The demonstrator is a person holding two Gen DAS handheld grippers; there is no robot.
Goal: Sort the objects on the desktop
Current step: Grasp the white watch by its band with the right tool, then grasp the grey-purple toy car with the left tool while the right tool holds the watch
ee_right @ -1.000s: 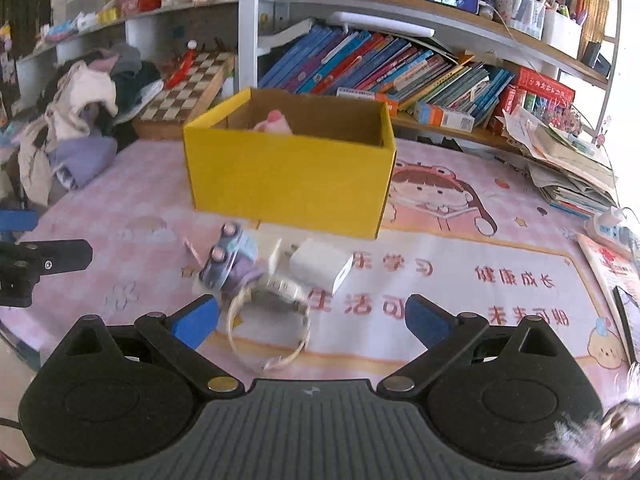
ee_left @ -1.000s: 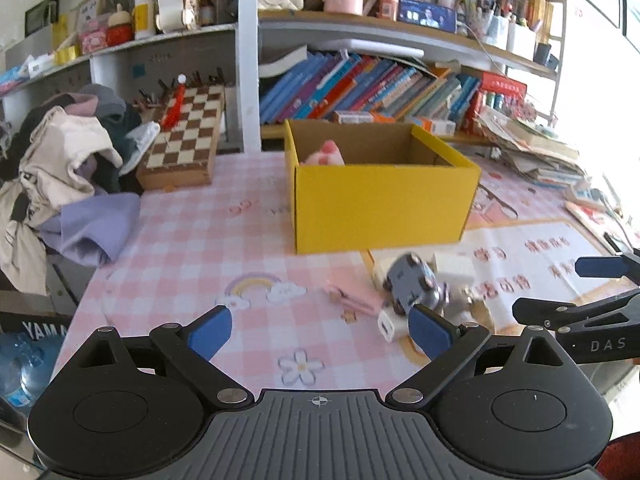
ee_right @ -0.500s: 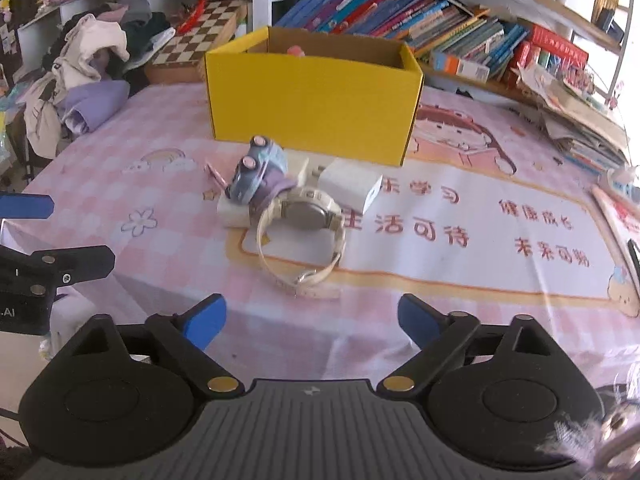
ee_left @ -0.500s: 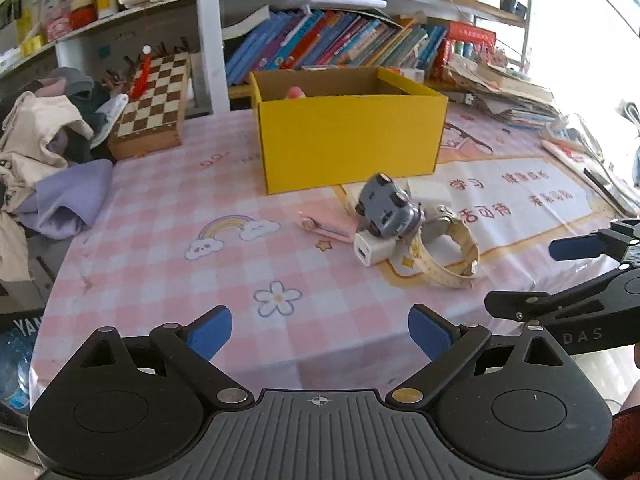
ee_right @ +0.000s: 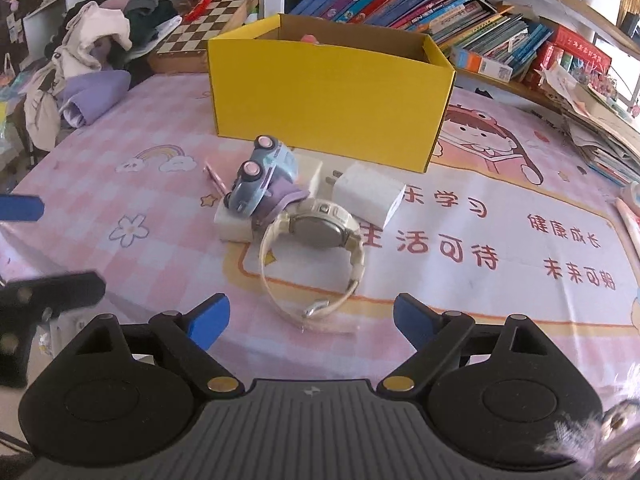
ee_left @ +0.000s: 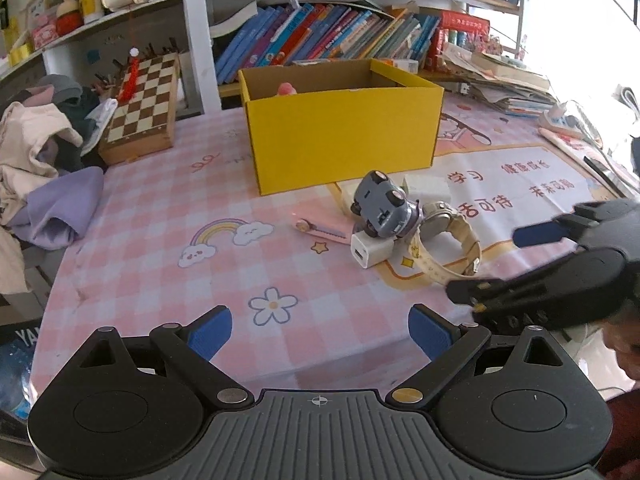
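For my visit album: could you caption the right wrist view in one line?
Open right gripper faces a cream wristwatch, toy car and white chargers before a yellow box.

Yellow box (ee_right: 328,96): matt cardboard, brown raw inside. Surface (ee_left: 160,240): smooth printed cloth w/ soft sheen. Toy car (ee_left: 384,206): glossy grey plastic. Watch (ee_right: 316,240): cream matt plastic strap, metal buckle. Charger (ee_right: 368,196): smooth white plastic. Chessboard (ee_left: 144,100): lacquered wood. Left claw (ee_left: 320,332) & right claw (ee_right: 310,322): matt black plastic, blue pads; ribbed housing.
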